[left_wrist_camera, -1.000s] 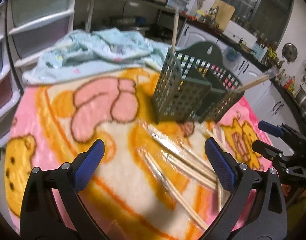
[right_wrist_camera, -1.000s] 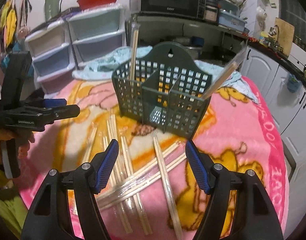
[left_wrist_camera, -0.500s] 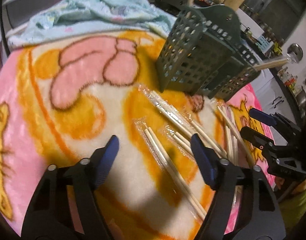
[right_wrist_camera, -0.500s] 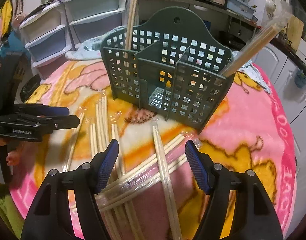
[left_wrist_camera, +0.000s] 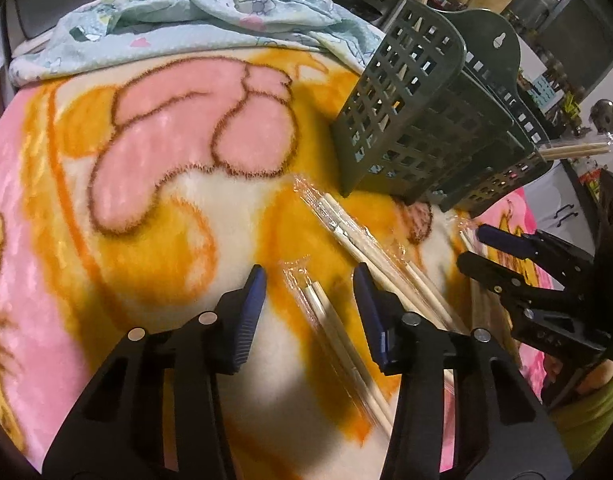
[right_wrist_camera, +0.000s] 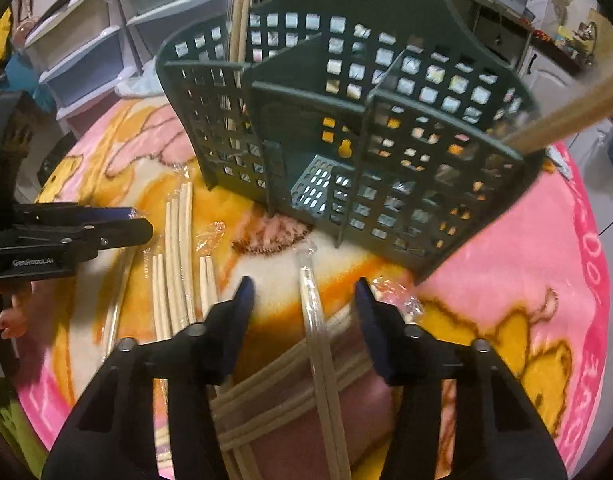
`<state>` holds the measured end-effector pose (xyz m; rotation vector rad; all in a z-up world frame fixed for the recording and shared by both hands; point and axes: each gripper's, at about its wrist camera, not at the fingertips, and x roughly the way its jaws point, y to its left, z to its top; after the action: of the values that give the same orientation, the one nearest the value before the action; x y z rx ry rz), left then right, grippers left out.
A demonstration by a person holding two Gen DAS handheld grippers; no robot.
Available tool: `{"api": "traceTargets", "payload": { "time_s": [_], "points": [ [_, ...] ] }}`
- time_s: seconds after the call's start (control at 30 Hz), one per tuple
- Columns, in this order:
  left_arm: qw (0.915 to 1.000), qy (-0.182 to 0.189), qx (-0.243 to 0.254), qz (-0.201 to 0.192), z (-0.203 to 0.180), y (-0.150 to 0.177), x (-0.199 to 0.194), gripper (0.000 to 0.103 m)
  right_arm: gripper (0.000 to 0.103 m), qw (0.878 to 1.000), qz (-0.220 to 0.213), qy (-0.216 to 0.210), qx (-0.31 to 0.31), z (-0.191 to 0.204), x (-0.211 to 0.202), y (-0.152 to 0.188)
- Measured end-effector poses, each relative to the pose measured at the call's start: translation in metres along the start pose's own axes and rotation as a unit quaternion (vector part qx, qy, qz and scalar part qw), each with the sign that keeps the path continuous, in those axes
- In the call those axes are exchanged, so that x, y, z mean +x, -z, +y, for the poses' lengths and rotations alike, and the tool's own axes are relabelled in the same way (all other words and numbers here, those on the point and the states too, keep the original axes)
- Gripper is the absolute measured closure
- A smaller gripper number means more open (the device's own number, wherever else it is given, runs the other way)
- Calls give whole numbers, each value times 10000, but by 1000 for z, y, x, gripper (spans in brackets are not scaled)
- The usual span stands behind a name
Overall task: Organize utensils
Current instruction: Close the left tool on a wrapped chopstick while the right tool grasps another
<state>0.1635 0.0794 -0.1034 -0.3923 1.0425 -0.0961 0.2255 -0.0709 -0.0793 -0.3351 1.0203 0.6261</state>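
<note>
Both grippers lowered since prior frames: left gripper [left_wrist_camera: 308, 304] and right gripper [right_wrist_camera: 302, 304], jaws closing, unclamped, straddling wrapped chopsticks [left_wrist_camera: 334, 328]; pickup imminent.

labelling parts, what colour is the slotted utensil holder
Dark green utensil holder, clearest in the right wrist view.

Both wrist views close, angled down, sharing green basket [left_wrist_camera: 422, 120] and blanket [right_wrist_camera: 526, 248].
</note>
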Motion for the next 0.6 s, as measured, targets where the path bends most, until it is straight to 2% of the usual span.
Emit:
{"api": "traceTargets", "payload": {
  "time_s": [0.17,0.27,0.33,0.37,0.6],
  "points": [
    [9997,-189,121,-24,-2,-2,2,74,68,9997,213,-48,-56,5,14,-3],
    [9993,-301,192,-56,-2,-3,4,82,77,9996,282,-101,12,5,20,-3],
    [9993,-322,198,-73,0,-4,4,85,88,9996,260,-110,38,5,21,-3],
    [9992,-333,206,-76,0,-5,5,87,91,9996,238,-130,64,5,20,-4],
    [9996,-208,159,-93,8,-2,2,93,94,9995,-20,-154,258,-5,1,-1]
  ]
}}
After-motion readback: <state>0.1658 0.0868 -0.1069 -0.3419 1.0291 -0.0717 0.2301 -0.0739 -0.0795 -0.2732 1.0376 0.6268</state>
